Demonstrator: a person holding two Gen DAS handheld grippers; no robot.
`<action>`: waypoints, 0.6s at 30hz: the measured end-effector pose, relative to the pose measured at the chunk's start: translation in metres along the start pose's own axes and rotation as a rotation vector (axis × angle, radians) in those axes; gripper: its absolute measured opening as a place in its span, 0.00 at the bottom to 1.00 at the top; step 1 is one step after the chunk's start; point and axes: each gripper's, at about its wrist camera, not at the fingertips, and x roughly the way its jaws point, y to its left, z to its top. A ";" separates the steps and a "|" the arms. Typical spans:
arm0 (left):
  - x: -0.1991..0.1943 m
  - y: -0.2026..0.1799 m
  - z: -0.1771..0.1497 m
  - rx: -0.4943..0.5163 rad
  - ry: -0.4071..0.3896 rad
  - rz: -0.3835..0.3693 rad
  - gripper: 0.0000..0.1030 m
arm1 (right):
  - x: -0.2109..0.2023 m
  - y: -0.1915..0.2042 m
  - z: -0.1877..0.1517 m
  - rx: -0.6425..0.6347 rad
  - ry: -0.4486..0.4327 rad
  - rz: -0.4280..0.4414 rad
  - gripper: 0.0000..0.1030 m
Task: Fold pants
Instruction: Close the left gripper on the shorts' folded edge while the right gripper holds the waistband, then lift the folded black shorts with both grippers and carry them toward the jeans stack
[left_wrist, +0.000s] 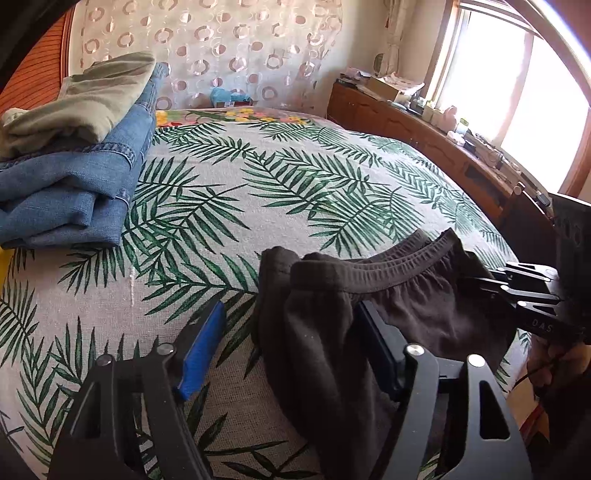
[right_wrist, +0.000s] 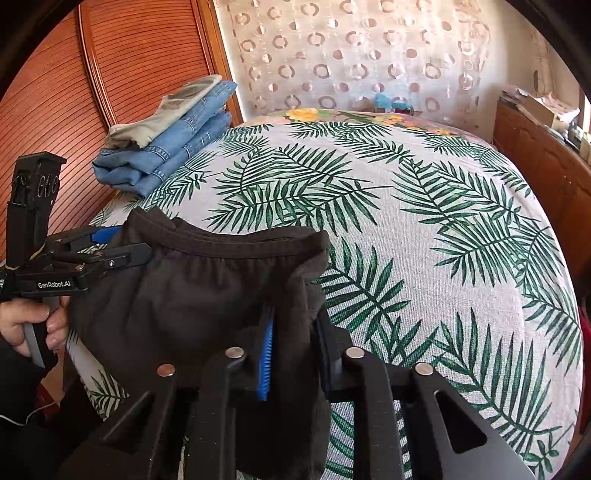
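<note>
Pants first: the dark brown elastic-waist pants (left_wrist: 369, 314) lie bunched at the palm-leaf bedspread's (left_wrist: 258, 192) near edge. Right gripper (right_wrist: 291, 343) pinches their cloth; left gripper (left_wrist: 291, 339) stands spread astride a fold. Next, I reckon: left must clamp, then both spread the waistband flat.

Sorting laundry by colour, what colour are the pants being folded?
Dark brown pants, clearest in the right wrist view.

**Dark pants bunched between spread jaws**

The left gripper (left_wrist: 291, 343) stands with its jaws apart over the dark brown pants (left_wrist: 369, 314) on the palm-leaf bedspread (left_wrist: 258, 184). The right gripper (left_wrist: 476, 284) meets the waistband. Folded jeans (left_wrist: 66, 184) lie far left
</note>
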 end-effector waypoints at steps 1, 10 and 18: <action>0.000 0.000 0.000 0.000 0.000 -0.006 0.62 | 0.001 -0.001 0.000 0.002 -0.001 0.003 0.16; 0.002 -0.003 0.002 -0.005 0.015 -0.068 0.38 | 0.000 0.003 0.001 -0.001 -0.007 -0.001 0.14; -0.009 -0.018 0.003 0.033 -0.019 -0.071 0.15 | -0.005 0.007 -0.001 -0.009 -0.030 0.004 0.12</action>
